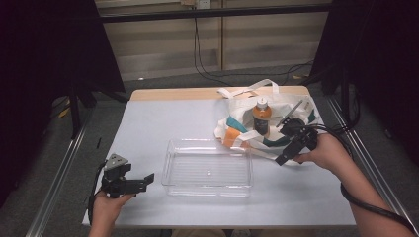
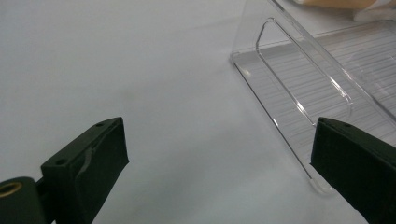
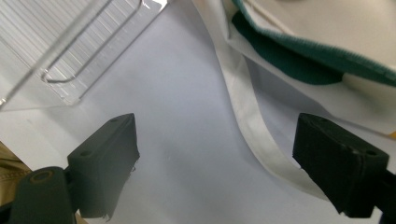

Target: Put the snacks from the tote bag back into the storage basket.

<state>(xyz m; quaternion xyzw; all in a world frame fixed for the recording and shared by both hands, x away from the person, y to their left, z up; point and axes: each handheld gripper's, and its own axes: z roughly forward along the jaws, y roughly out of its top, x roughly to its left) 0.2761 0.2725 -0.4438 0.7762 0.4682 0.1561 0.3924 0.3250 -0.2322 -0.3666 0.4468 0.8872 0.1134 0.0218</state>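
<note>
A clear plastic tray [image 1: 207, 168] lies at the table's middle. Behind it to the right lies a white tote bag [image 1: 291, 106] with teal and orange print. An orange bottle [image 1: 261, 116] with a white cap stands upright in it. My left gripper [image 1: 146, 181] is open, low over the table left of the tray. In the left gripper view the left gripper [image 2: 219, 140] has the tray corner [image 2: 299, 88] just ahead. My right gripper [image 1: 284, 157] is open beside the bag's front edge. In the right gripper view the bag's white strap [image 3: 247, 116] runs between the jaws of the right gripper [image 3: 215, 130].
The white table top [image 1: 163, 123] has a wooden strip along its far edge. Metal rails run down both sides of the table. Black cables trail from each gripper. In the right gripper view the tray [image 3: 70, 46] is at upper left and the bag's teal band [image 3: 289, 60] at upper right.
</note>
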